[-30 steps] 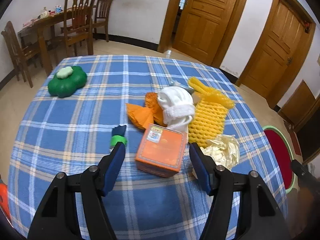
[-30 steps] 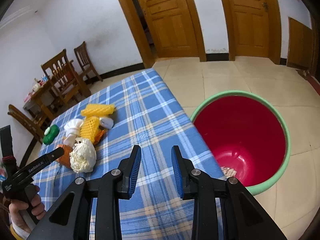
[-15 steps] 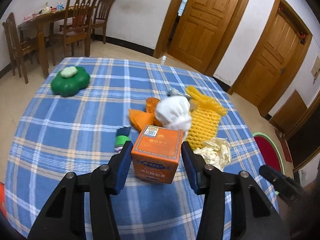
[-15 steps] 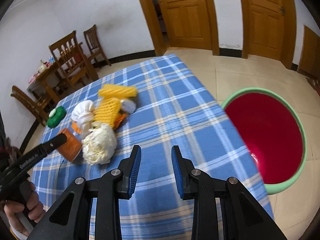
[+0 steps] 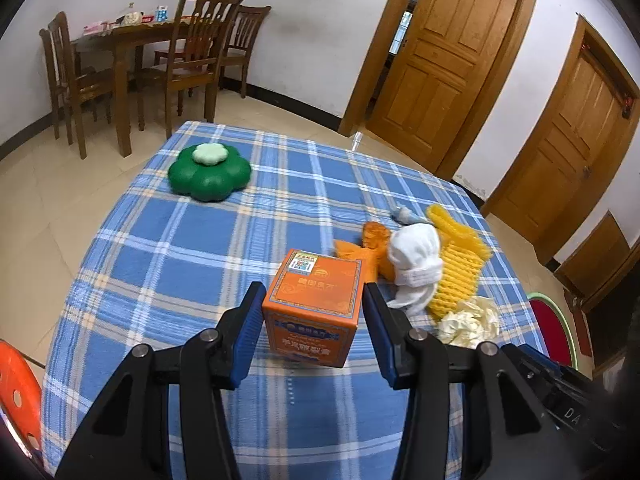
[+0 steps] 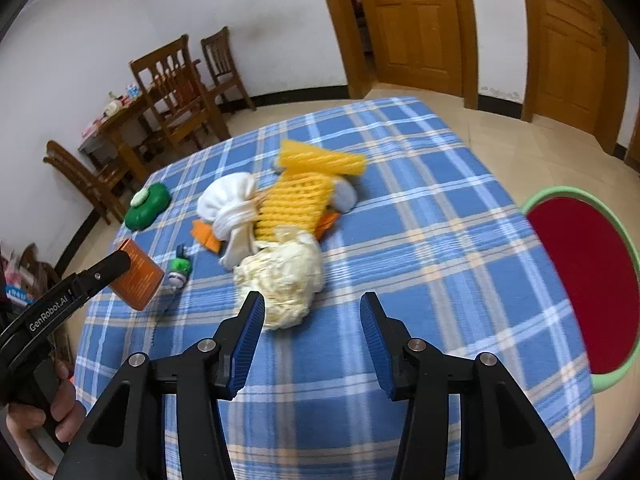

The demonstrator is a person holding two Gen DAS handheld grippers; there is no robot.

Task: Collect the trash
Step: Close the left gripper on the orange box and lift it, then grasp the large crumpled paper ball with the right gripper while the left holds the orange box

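My left gripper (image 5: 314, 304) is shut on an orange carton (image 5: 316, 300) and holds it tilted above the blue plaid tablecloth (image 5: 180, 248); the carton also shows in the right wrist view (image 6: 138, 274). My right gripper (image 6: 312, 314) is open and empty, its left finger next to a crumpled cream paper wad (image 6: 284, 278). Behind the wad lie yellow foam netting (image 6: 298, 200), a white cloth bundle (image 6: 228, 204) and orange scraps (image 6: 206, 236). A small green-capped bottle (image 6: 179, 268) lies beside the carton.
A red bin with a green rim (image 6: 588, 280) stands on the floor off the table's right edge. A green flower-shaped box (image 5: 208, 172) sits at the far left of the table. Wooden chairs (image 5: 196, 56) and a table stand behind, doors (image 5: 448, 60) beyond. An orange stool (image 5: 16, 384) is at the left.
My left gripper closed on the orange carton and lifted it off the cloth. My right gripper swung left from the red bin toward the paper wad and opened wider.
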